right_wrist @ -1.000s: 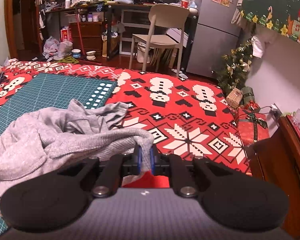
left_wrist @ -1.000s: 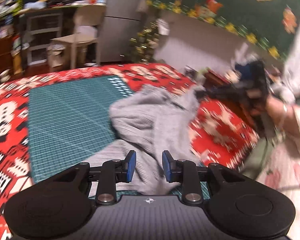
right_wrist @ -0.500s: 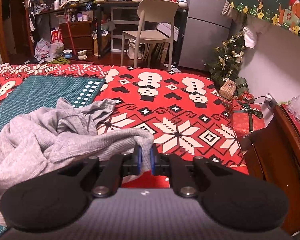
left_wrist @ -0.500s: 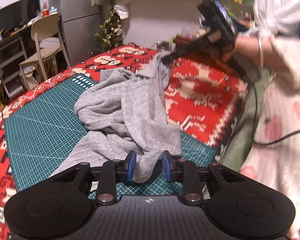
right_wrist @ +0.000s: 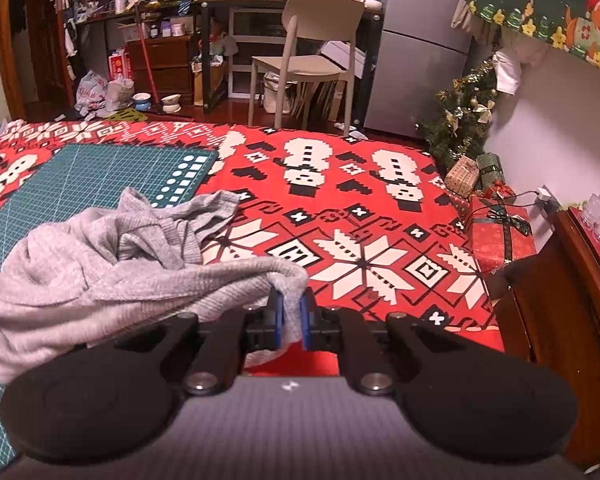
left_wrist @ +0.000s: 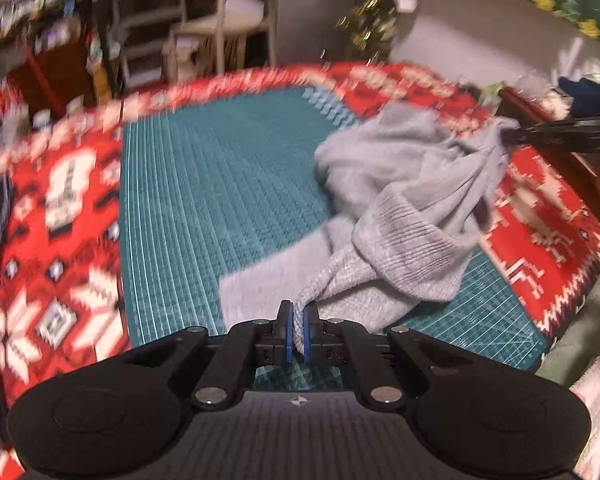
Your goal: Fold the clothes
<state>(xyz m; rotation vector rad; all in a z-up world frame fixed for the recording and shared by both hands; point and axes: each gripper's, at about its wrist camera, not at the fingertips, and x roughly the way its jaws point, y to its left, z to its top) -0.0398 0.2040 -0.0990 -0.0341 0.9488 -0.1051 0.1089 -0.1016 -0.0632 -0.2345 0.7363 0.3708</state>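
Note:
A grey ribbed knit sweater (left_wrist: 412,208) lies crumpled on the green cutting mat (left_wrist: 220,184), partly lifted. My left gripper (left_wrist: 296,332) is shut on a pinch of the sweater near the mat's front edge. My right gripper (right_wrist: 291,320) is shut on another edge of the sweater (right_wrist: 112,264) and holds it above the red patterned cloth (right_wrist: 360,216). The right gripper also shows in the left wrist view (left_wrist: 512,134), at the far right, with the sweater stretched up to it.
The mat (right_wrist: 92,176) lies on a red snowman-patterned cloth (left_wrist: 60,216) over the table. A dark wooden cabinet (right_wrist: 572,300) stands at the right. A chair (right_wrist: 312,52), cluttered desk and small Christmas tree (right_wrist: 460,120) stand beyond the table.
My left gripper has shut on the sweater; it was open before. The left view has swung leftward with blur. My right gripper keeps its hold and has shifted slightly.

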